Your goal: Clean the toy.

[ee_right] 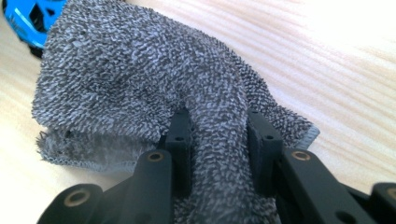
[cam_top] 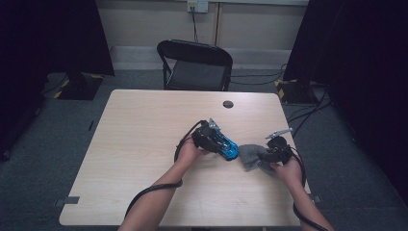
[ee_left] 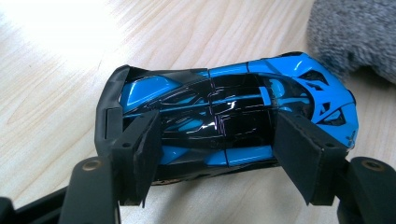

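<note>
A blue and black toy car (ee_left: 233, 116) is clamped across its body by the left gripper (ee_left: 219, 154). A grey terry cloth (ee_right: 140, 84) is pinched by the right gripper (ee_right: 219, 149) just beside it.

On the table (cam_top: 144, 144), the toy car (cam_top: 228, 147) lies just left of the cloth (cam_top: 250, 156), chair (cam_top: 195, 65) behind.

You will find no legible text, label, brand, number or sign on any surface in these views.
</note>
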